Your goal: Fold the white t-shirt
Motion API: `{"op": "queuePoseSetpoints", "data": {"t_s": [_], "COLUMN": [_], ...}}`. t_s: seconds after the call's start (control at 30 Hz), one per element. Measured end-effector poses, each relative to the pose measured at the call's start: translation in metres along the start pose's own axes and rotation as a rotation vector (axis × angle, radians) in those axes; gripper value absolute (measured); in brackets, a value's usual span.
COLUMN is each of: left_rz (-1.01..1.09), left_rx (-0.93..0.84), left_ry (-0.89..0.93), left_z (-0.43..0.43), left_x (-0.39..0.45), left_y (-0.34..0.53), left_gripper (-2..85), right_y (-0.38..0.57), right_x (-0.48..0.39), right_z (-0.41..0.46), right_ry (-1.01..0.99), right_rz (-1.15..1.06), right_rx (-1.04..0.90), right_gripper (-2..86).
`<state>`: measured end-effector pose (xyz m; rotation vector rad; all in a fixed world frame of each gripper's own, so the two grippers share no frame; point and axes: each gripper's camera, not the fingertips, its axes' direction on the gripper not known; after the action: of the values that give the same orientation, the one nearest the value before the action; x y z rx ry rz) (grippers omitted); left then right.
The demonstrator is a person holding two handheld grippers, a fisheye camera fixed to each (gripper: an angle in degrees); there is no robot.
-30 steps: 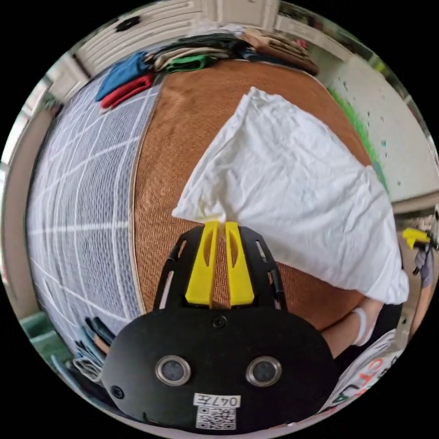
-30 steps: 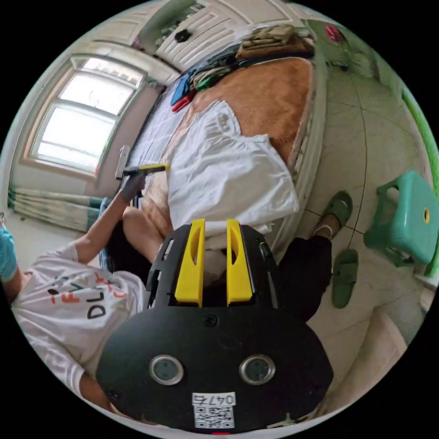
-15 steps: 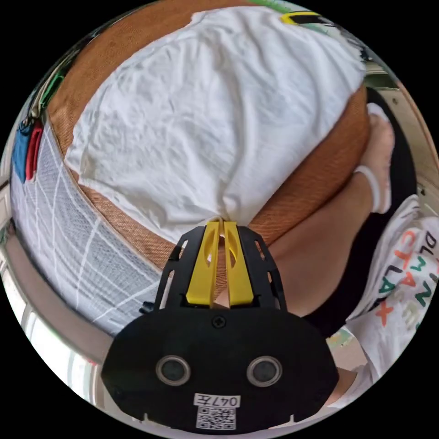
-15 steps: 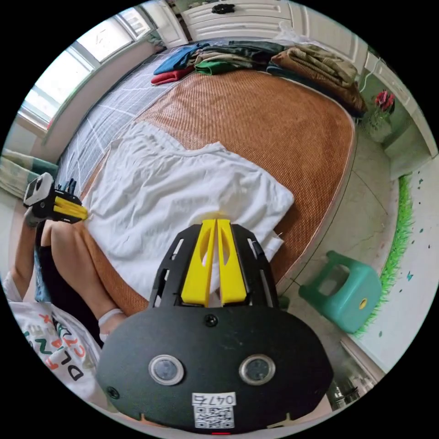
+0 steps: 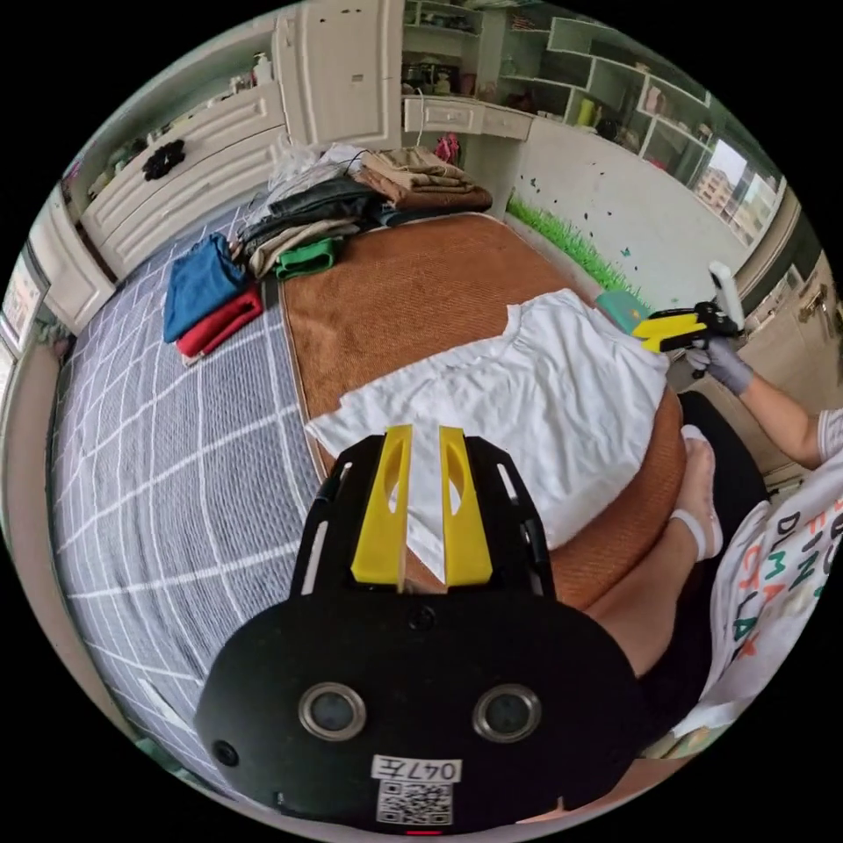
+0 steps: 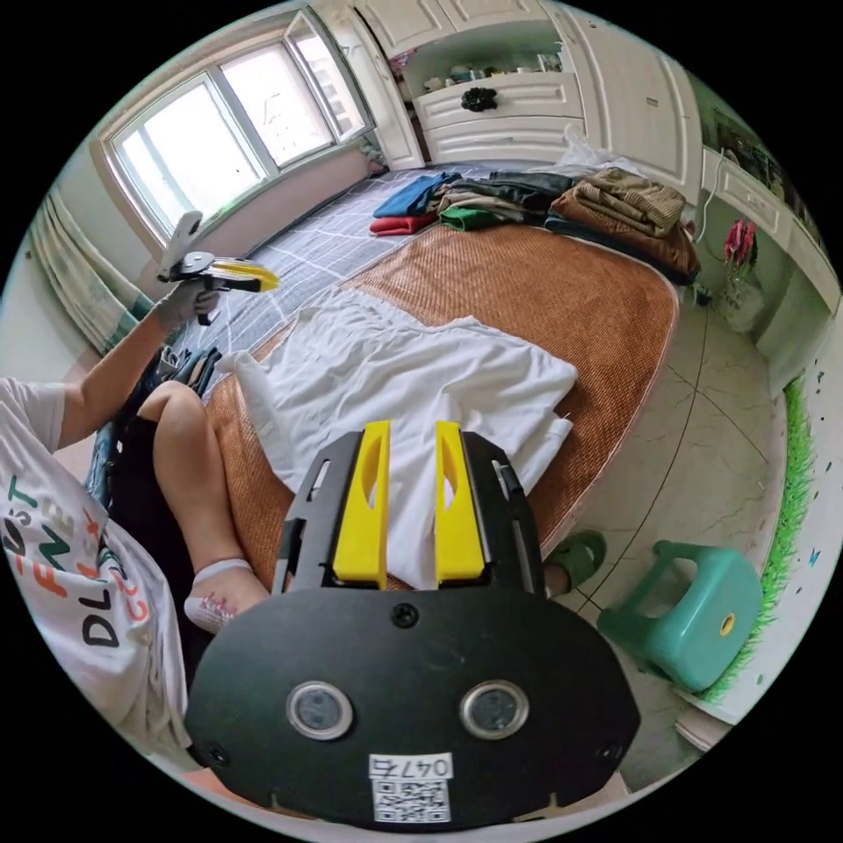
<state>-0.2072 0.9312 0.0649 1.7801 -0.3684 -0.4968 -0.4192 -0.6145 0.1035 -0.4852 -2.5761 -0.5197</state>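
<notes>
Lying on the mat (image 5: 413, 290) — white t-shirt (image 5: 536, 413), both grippers parted above.

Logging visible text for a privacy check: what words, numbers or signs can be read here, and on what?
Person's shirt: coloured printed letters, creased and cut off at the picture's edge; no whole word reads.
Left hand-held gripper: a sticker with a short number and a square code; a label, left unquoted.
Right hand-held gripper: a like sticker, left unquoted.
White t-shirt: no print visible.
</notes>
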Motion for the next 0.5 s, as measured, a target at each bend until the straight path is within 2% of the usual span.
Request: {"op": "queuePoseSetpoints", "data": {"t_s": [0.13,0.27,0.4,0.5], "left_rz": [0.116,0.115,0.116,0.147], "left_rx": [-0.123,-0.168,-0.190,-0.216], "left_ry": [-0.086,-0.010,-0.010,0.015], "left_z": [0.063,0.097,0.109,0.115], "left_x": [-0.023,-0.055,-0.084,-0.097], "left_y": [-0.013,-0.001,0.024,0.046], "left_gripper": [6.0,6.3,6.7,3.0], "right_y": [0.031,0.052,0.066,0.069], "right_x": [-0.008,-0.009,-0.009,-0.009], "right_z": [-0.010,-0.009,-0.015,-0.020], "right_ry": [-0.032,-0.059,-0.074,-0.090], "right_rz": [0.059,0.104,0.114,0.120], "right_rx": [0.042,0.017,-0.001,0.005], "right_gripper": [3.5,3.2,3.0,2.9]}}
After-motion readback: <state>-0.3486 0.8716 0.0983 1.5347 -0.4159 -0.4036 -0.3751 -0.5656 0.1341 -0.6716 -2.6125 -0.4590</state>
